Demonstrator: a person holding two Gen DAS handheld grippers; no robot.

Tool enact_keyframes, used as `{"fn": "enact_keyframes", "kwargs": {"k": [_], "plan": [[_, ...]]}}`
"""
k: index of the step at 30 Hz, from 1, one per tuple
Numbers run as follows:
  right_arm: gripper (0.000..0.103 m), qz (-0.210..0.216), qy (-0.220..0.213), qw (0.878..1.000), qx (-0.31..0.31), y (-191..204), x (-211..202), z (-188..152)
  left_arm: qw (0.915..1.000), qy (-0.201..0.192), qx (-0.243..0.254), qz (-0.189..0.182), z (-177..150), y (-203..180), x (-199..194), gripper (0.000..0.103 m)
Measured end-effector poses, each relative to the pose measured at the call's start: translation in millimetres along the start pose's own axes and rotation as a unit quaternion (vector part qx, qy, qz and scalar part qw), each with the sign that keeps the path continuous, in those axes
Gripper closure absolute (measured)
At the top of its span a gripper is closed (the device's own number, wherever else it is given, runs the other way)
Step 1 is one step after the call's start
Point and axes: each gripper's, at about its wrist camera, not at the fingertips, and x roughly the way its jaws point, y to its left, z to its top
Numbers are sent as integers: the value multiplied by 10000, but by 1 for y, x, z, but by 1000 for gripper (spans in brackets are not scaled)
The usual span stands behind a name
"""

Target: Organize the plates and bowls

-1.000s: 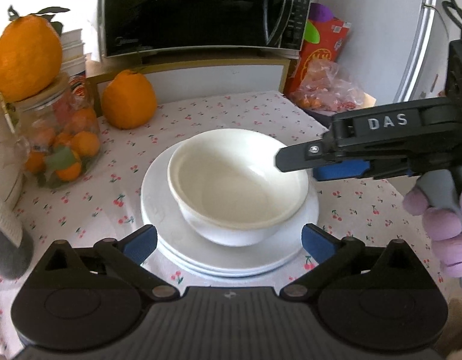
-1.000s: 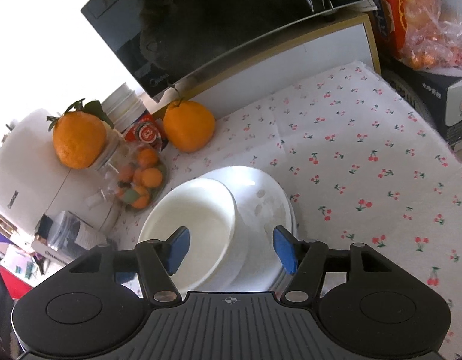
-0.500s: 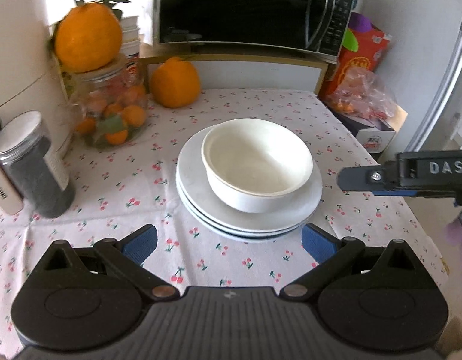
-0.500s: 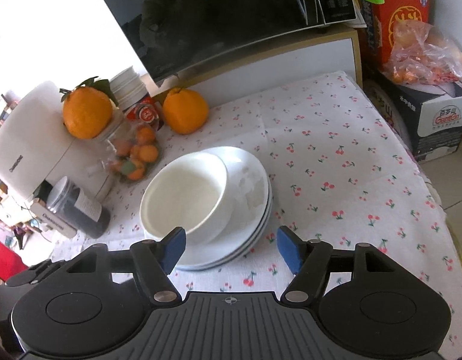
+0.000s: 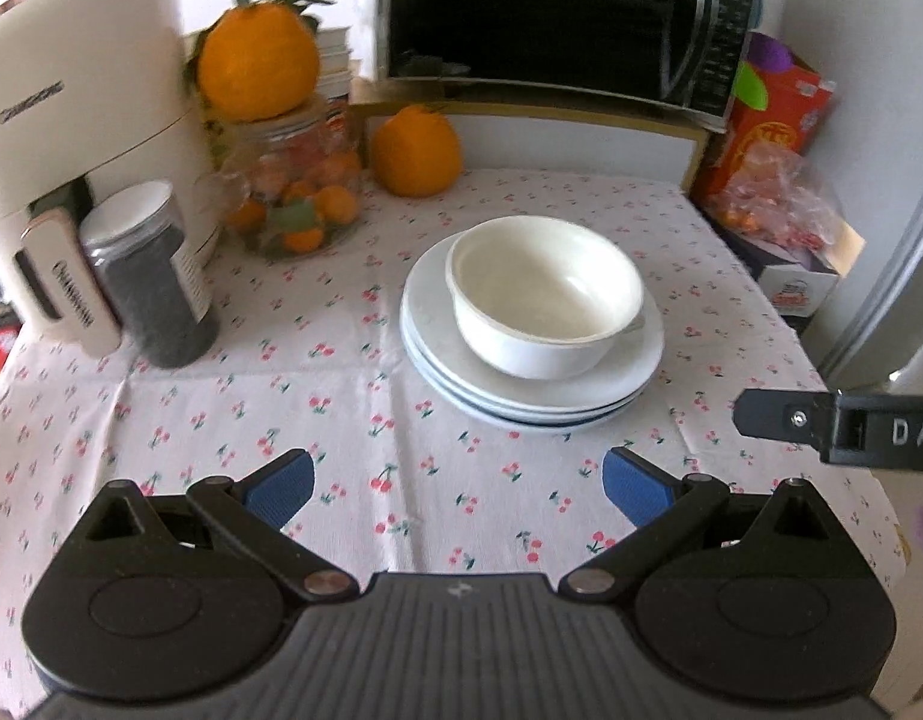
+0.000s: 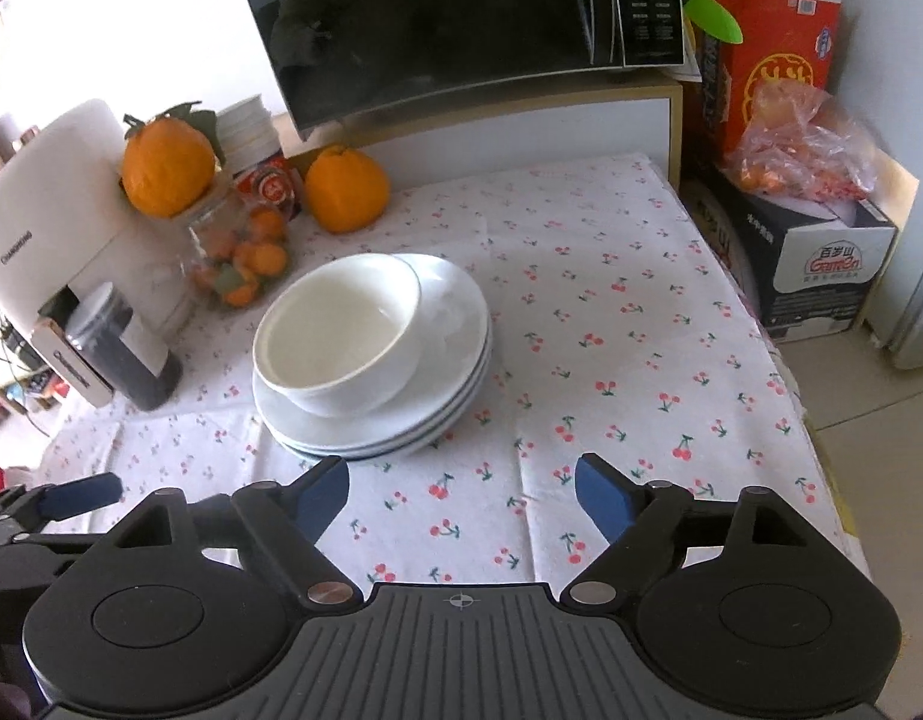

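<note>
A white bowl (image 5: pixel 545 294) (image 6: pixel 338 333) sits on a stack of white plates (image 5: pixel 629 378) (image 6: pixel 455 324) in the middle of the cherry-print tablecloth (image 5: pixel 341 372) (image 6: pixel 611 324). My left gripper (image 5: pixel 458 483) hangs open over the cloth, short of the plates, nothing between its blue pads. My right gripper (image 6: pixel 461 495) is also back from the stack, its jaws opening wider, with only cloth between them. One finger of the right gripper (image 5: pixel 833 426) shows at the right edge of the left wrist view.
A glass jar of small oranges (image 5: pixel 293 198), a dark jar (image 5: pixel 149 282) and a cream appliance (image 5: pixel 71 120) stand left. A large orange (image 5: pixel 416 150) and a microwave (image 5: pixel 557 18) are behind. Boxes and a bag of fruit (image 6: pixel 803 156) lie beyond the table's right edge.
Both grippers have drawn back and up from the bowl and plates, which now look smaller. The right jaws have spread wider. The bowl stays on the plates.
</note>
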Motion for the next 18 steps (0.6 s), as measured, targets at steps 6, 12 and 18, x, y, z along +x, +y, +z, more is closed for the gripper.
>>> {"fn": "enact_keyframes", "kwargs": {"k": [6,12,18], "plan": [[16,-136,-19,9999,-99,7,0,-3,9995,4,-150,271,-2,-2,-3,0],[15,-335,31,9993,-129,12,4,-7,9984,94,-189,522,-4,-3,-1,0],[15,-559,142,9983,-92,12,11,-11,9971,1,-242,724,-3,-2,-4,0]]}}
